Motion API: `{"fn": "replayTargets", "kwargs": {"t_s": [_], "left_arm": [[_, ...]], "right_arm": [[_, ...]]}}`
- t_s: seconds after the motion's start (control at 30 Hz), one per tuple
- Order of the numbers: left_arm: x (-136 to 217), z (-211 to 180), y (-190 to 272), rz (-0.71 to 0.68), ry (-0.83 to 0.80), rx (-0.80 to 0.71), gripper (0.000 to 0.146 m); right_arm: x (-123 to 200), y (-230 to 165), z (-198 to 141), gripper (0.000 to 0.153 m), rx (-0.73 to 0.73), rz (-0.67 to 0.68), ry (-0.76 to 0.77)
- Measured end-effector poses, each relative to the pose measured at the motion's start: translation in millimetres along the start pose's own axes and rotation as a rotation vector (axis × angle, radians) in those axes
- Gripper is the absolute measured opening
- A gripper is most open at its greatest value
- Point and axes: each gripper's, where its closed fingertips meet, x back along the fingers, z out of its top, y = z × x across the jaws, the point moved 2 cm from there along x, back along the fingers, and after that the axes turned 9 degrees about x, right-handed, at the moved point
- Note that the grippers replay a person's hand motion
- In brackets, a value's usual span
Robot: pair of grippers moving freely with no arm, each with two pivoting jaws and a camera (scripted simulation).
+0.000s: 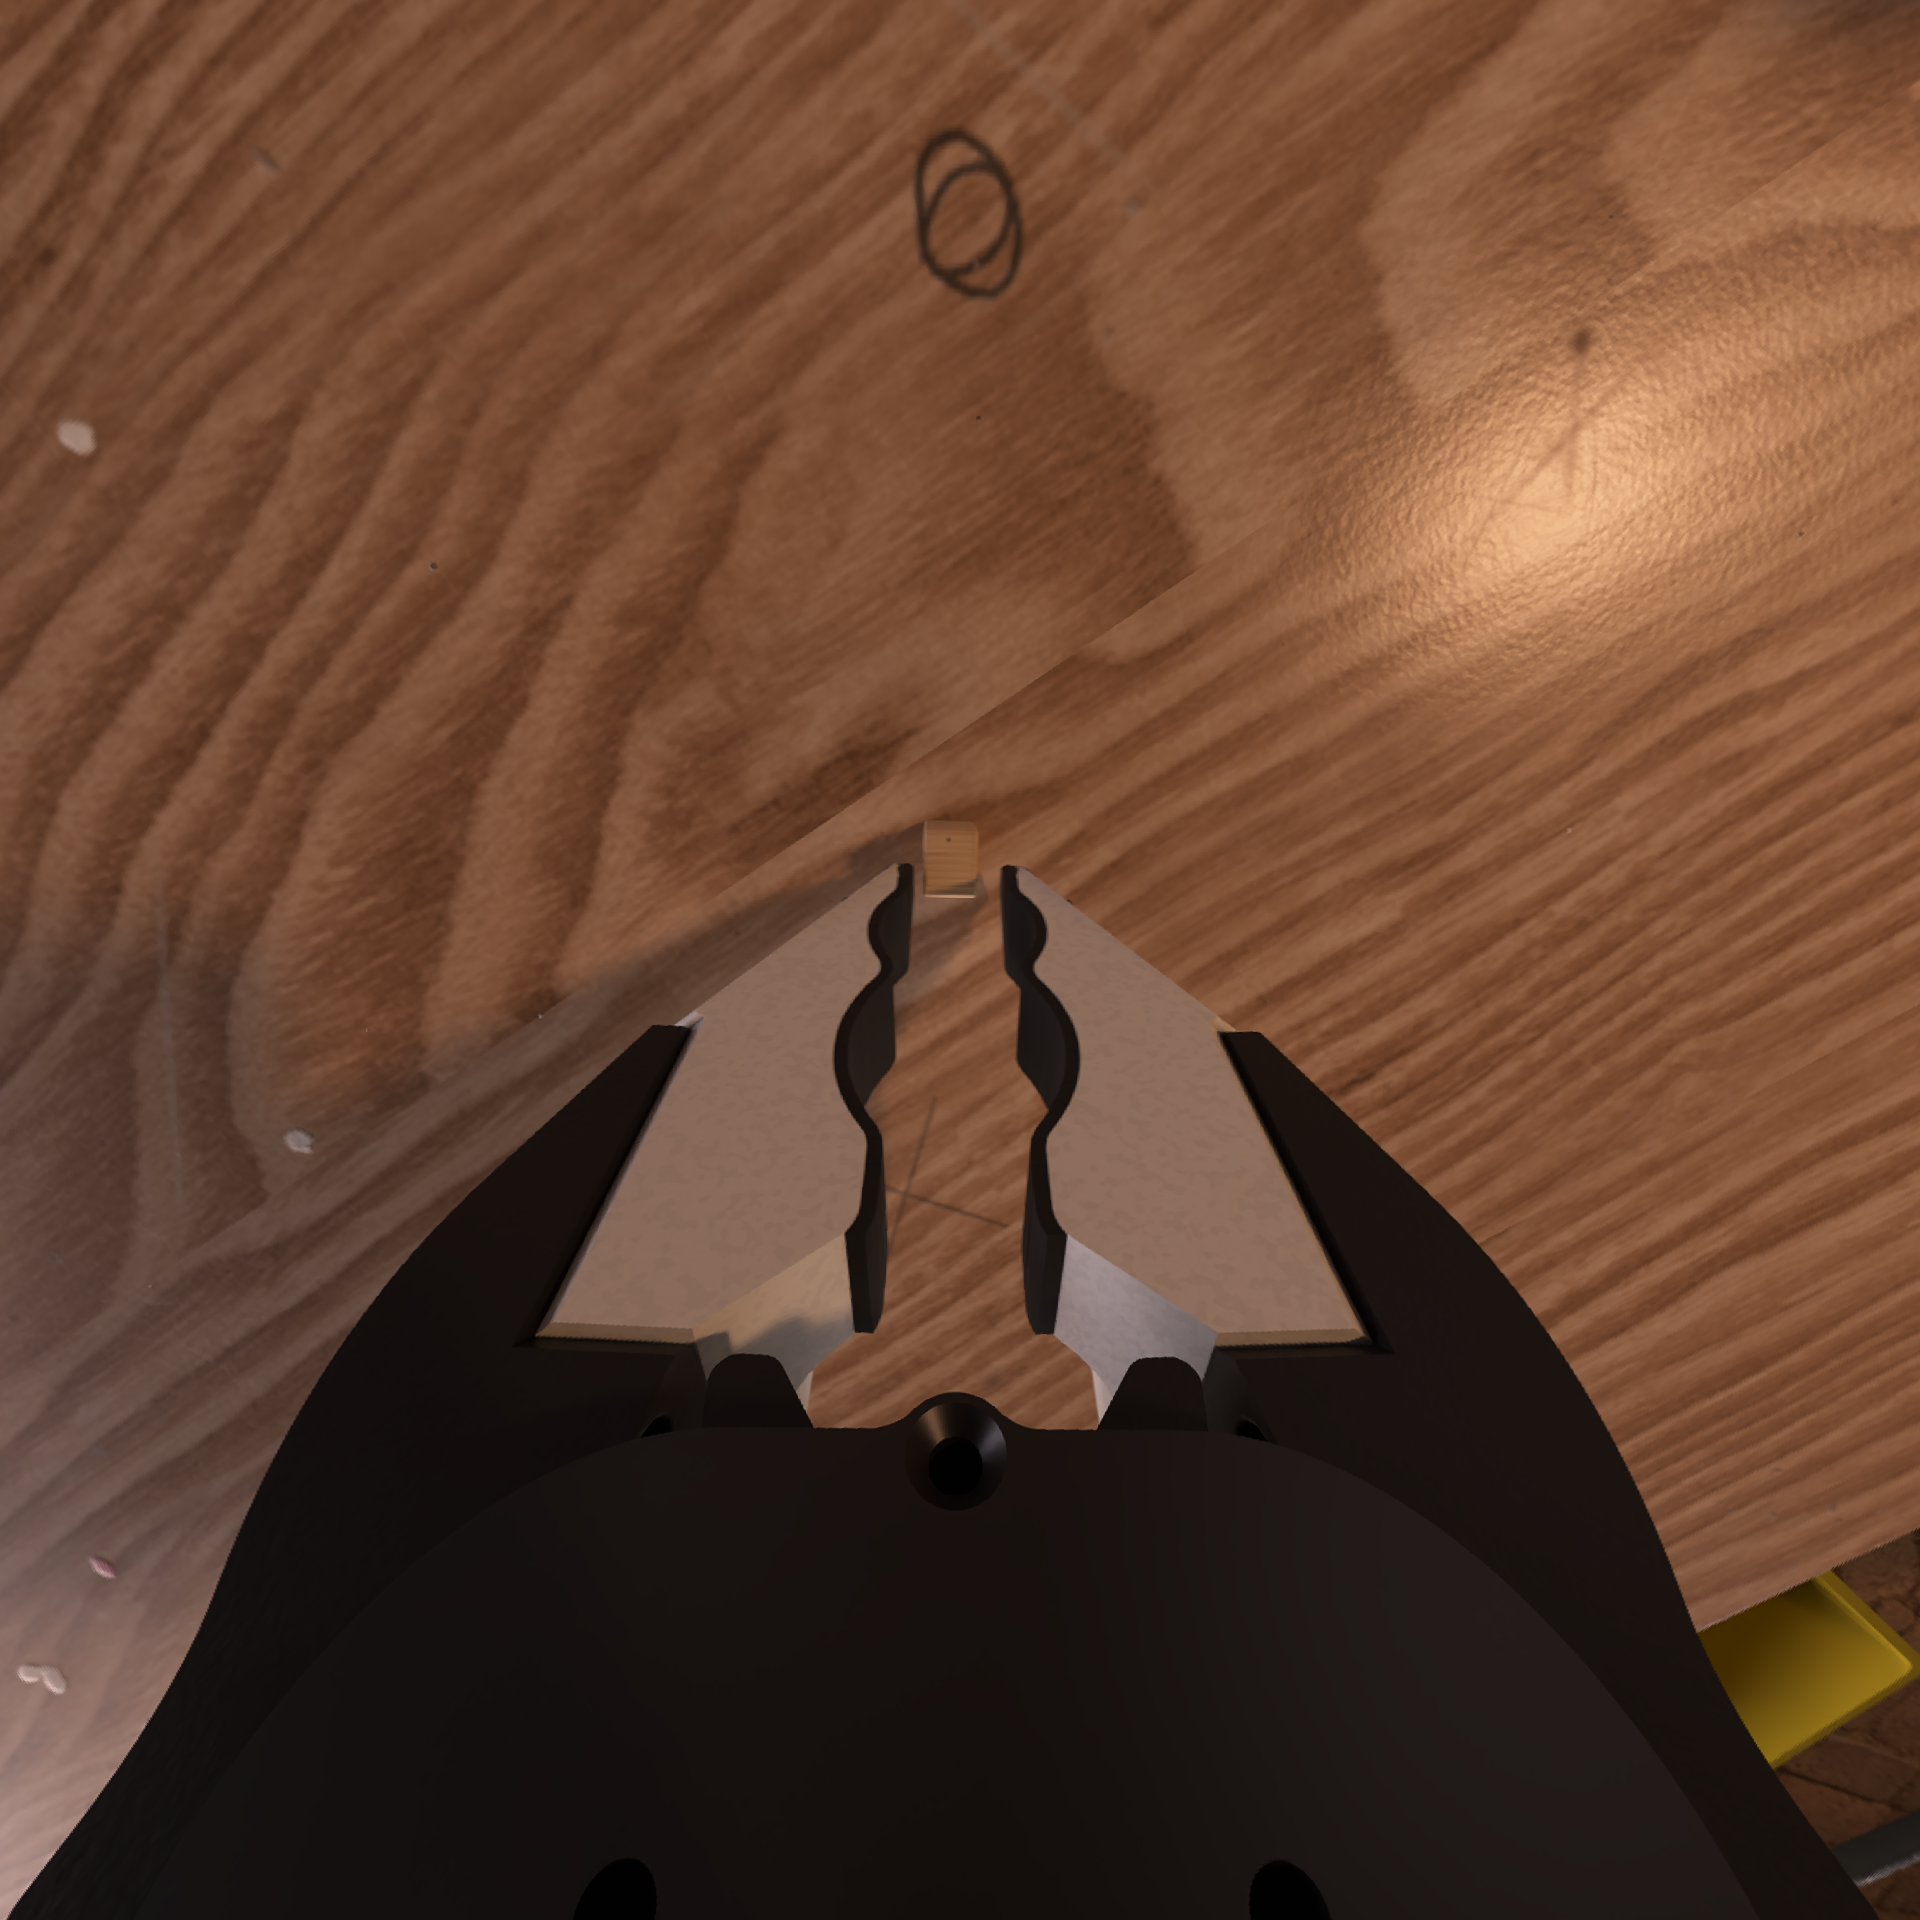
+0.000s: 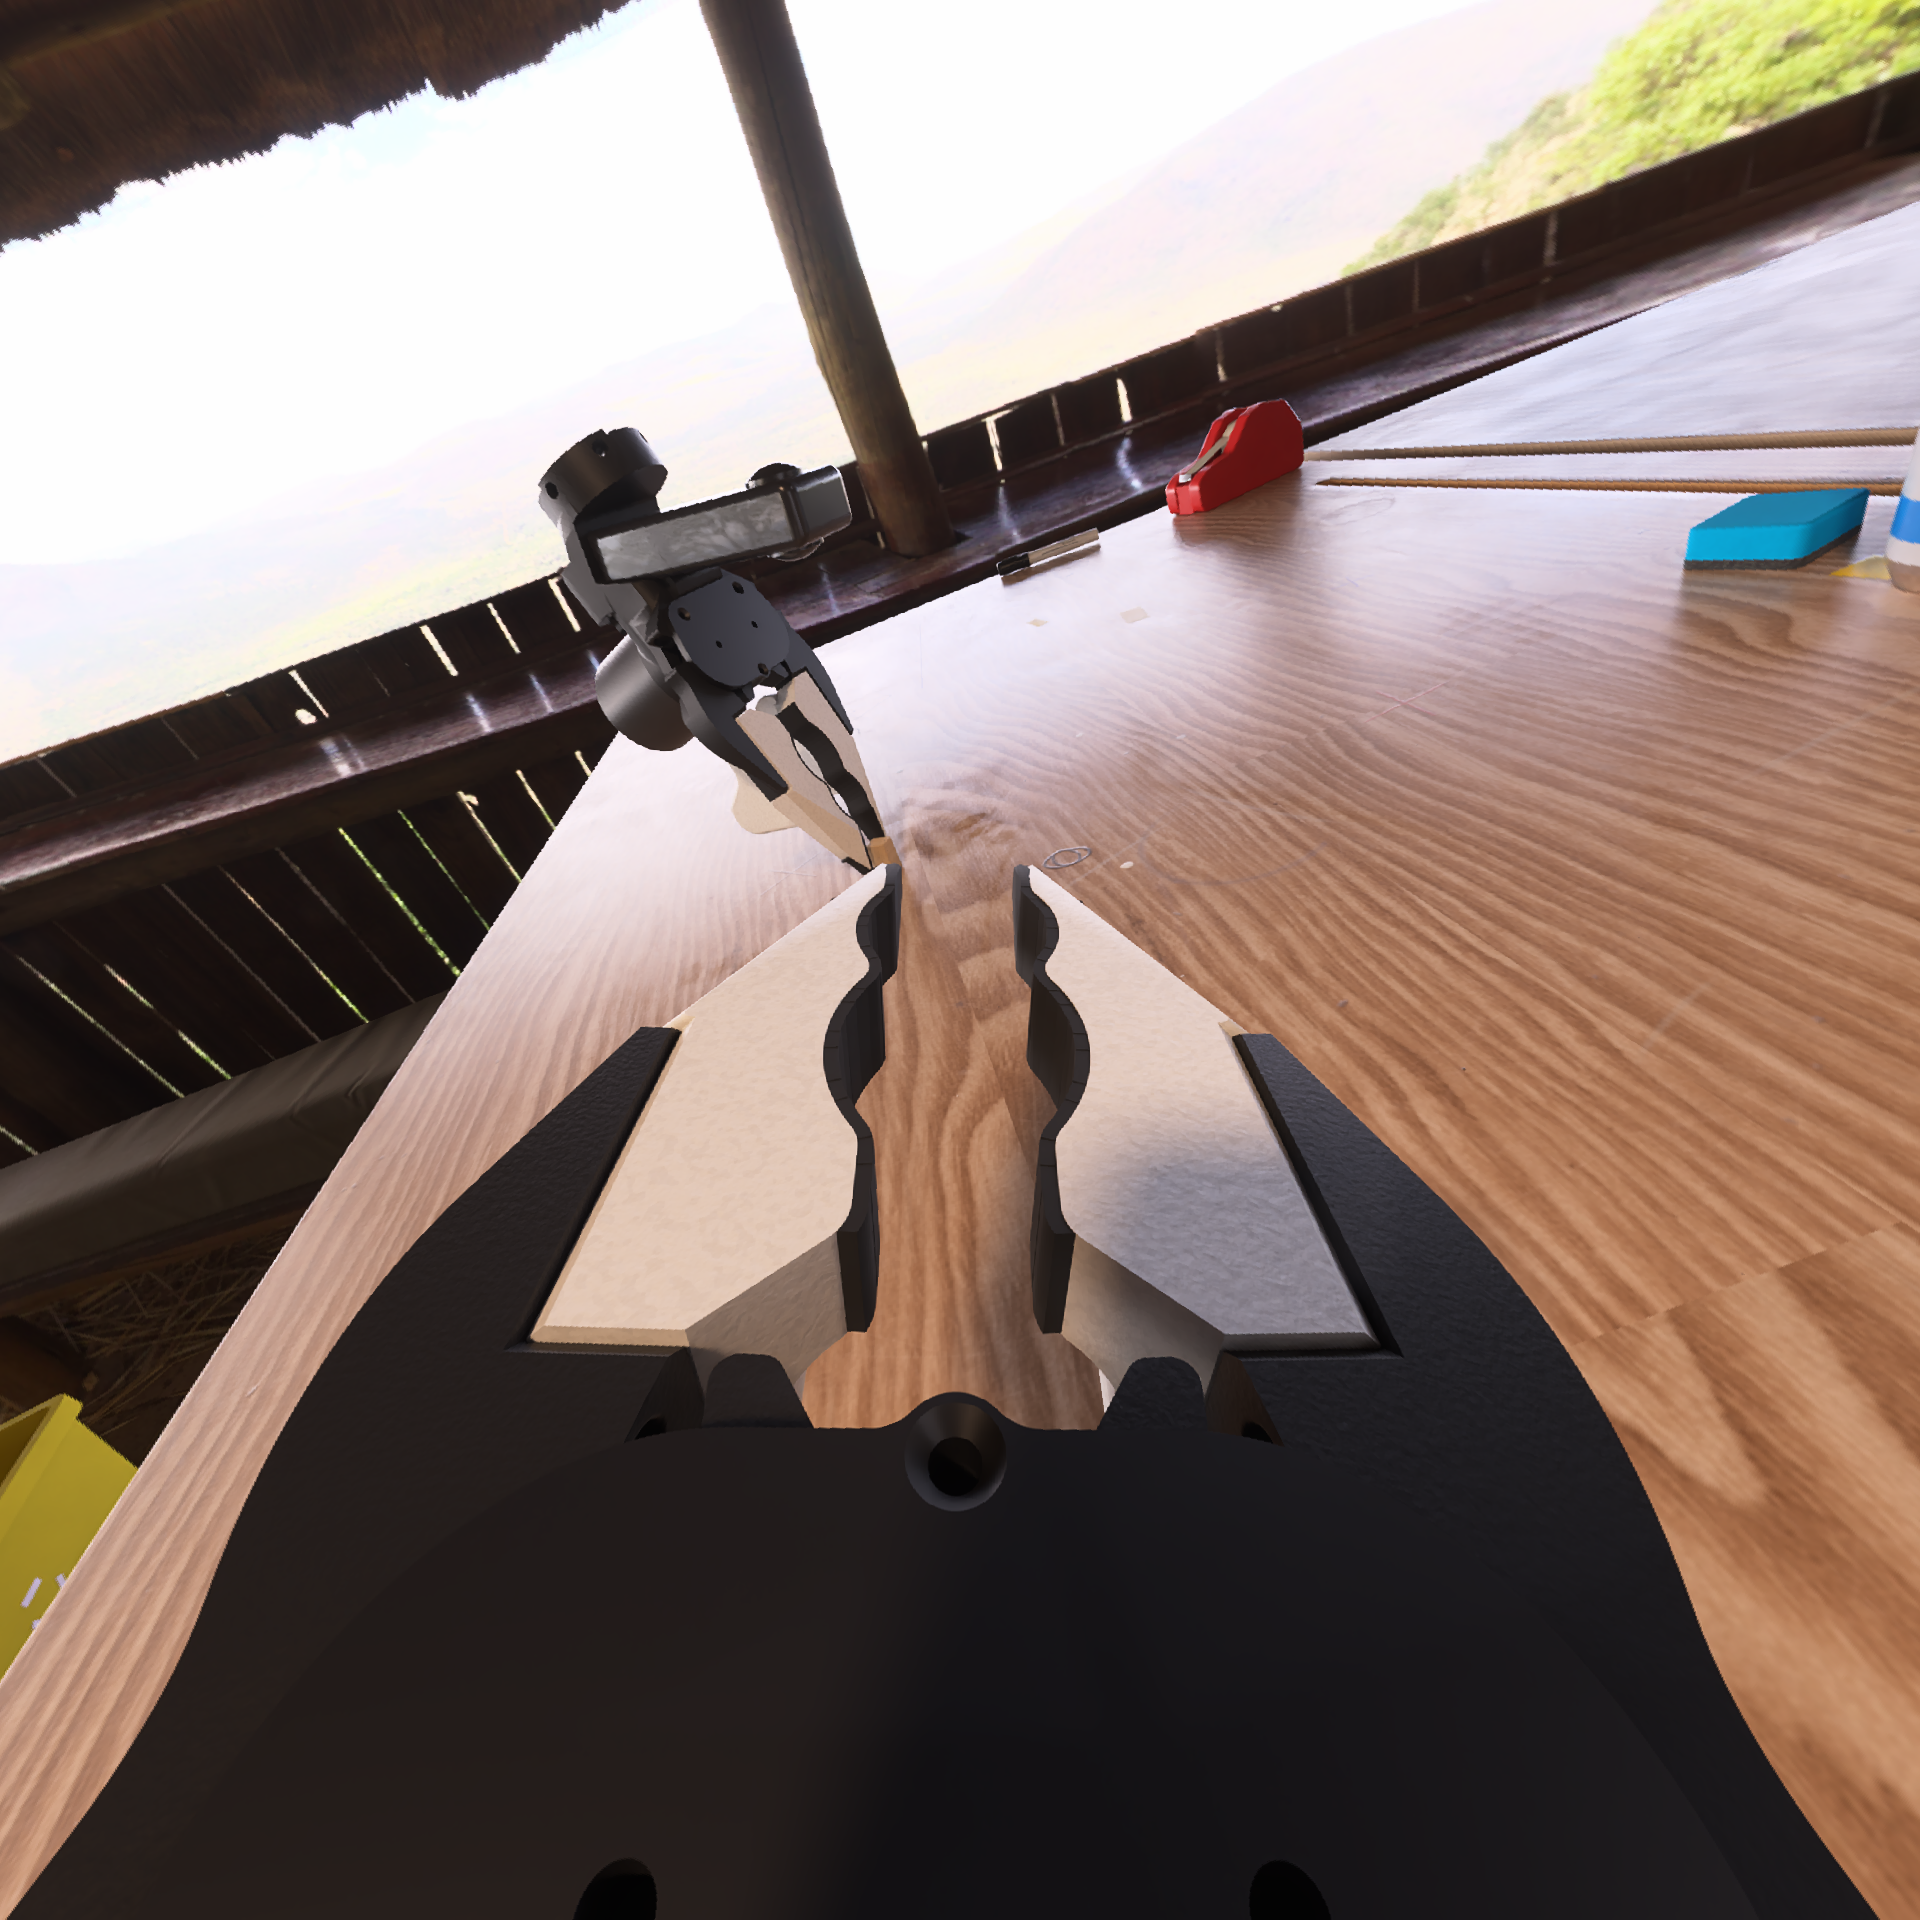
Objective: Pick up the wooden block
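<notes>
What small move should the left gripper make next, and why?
Probably a short advance straight forward, then close. The left gripper is open, and the wooden block lies on the table just past the fingertips, lined up with the gap but not yet between them.

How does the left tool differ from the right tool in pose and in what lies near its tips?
The left tool points steeply down at the table, while the right tool lies at a low angle along it. The left tool has the wooden block just beyond its tips; the right tool has only bare table between its fingers. Both are open.
</notes>
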Motion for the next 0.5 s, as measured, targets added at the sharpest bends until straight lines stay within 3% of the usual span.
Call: {"fn": "replayTargets", "kwargs": {"t_s": [0.07, 0.23, 0.33, 0.5], "left_arm": [[0, 1, -1, 0.013, 0.007, -0.02, 0.009], [9, 8, 11, -0.044, 0.09, -0.098, 0.009], [32, 26, 18, -0.09, 0.256, -0.125, 0.009], [73, 47, -2, -0.007, 0.524, -0.078, 0.009]], "right_arm": [[0, 1, -1, 0.02, -0.007, -0.004, -0.007], [-2, 1, -5, 0.019, -0.016, 0.006, -0.021], [-2, -1, -3, 0.02, 0.006, 0.01, -0.012], [2, 7, -4, 0.025, 0.153, -0.101, -0.051]]}}
